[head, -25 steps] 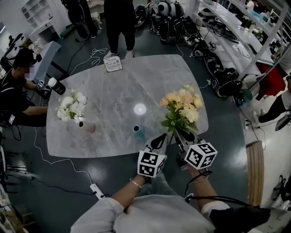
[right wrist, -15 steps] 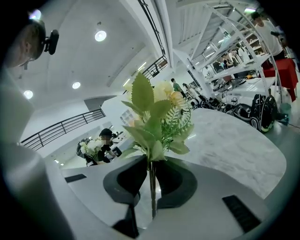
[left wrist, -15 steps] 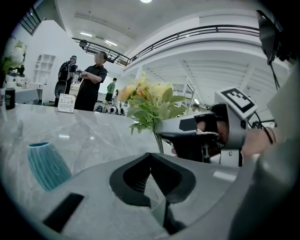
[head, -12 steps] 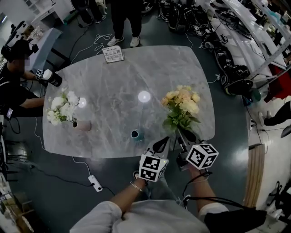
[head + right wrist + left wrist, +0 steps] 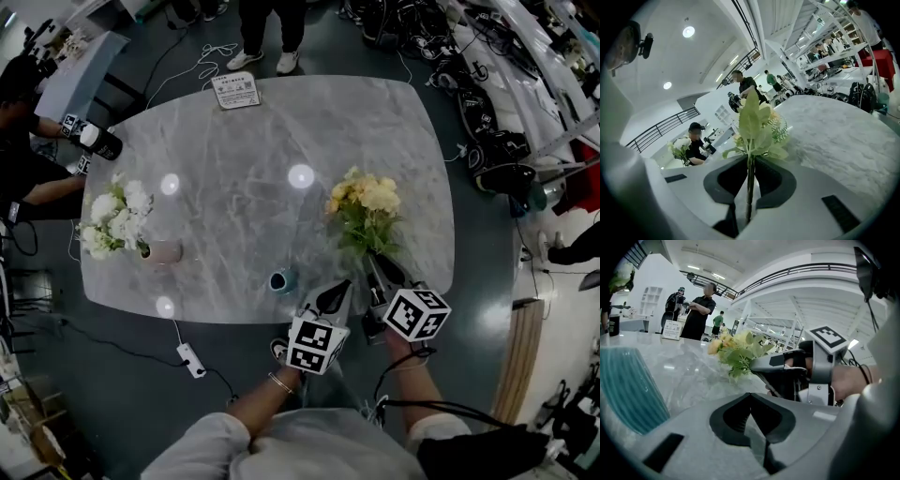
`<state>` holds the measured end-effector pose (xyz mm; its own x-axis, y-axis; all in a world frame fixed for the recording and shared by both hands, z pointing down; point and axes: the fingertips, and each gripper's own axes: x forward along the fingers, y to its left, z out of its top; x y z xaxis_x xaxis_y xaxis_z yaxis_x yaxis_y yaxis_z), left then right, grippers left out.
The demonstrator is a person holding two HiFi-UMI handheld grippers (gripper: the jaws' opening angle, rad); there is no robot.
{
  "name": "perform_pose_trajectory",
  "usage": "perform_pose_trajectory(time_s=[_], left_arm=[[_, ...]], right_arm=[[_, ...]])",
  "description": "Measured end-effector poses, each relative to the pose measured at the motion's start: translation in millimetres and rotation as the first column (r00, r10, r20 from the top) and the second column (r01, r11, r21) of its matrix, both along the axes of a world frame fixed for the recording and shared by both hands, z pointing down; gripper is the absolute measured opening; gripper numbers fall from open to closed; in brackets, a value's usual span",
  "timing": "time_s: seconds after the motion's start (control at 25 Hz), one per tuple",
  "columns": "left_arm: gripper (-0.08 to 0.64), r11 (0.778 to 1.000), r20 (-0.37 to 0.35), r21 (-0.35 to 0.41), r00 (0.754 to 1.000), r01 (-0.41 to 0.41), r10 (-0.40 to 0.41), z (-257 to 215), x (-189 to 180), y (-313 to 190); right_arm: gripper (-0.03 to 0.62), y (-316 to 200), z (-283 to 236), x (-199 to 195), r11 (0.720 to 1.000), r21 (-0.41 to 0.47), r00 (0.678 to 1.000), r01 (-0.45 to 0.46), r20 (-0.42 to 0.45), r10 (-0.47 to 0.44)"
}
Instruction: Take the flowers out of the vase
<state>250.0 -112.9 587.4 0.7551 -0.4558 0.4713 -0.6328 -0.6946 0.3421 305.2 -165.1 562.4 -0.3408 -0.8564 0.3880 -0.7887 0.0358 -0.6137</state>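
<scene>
Closing its jaws on the green stems of the bouquet of yellow and cream flowers (image 5: 367,199), the right gripper (image 5: 382,270) holds it over the near right part of the grey marble worktop (image 5: 262,141), apart from the small teal ribbed cup (image 5: 281,279) by the worktop's near edge. The left gripper (image 5: 330,298) is pressed fully closed on nothing just off that edge. The white printed card (image 5: 234,91) at the worktop's far edge is too small to read. Both grippers and the yellow bouquet sit lower than a second ago, and in all there are two bouquets, the second a white one (image 5: 112,217) in a pale pink vase (image 5: 165,251) at the worktop's left side, plus one cup and one card.
</scene>
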Motion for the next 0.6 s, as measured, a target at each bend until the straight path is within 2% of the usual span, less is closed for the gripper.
perform_pose_trajectory(time_s=[0.6], left_arm=[[0.011, 0.999, 0.022, -0.034, 0.999, 0.032, -0.031, 24.3, -11.3, -4.9]], right_arm=[[0.046, -16.5, 39.3, -20.1, 0.996, -0.093, 0.998, 0.017, -0.056, -0.023]])
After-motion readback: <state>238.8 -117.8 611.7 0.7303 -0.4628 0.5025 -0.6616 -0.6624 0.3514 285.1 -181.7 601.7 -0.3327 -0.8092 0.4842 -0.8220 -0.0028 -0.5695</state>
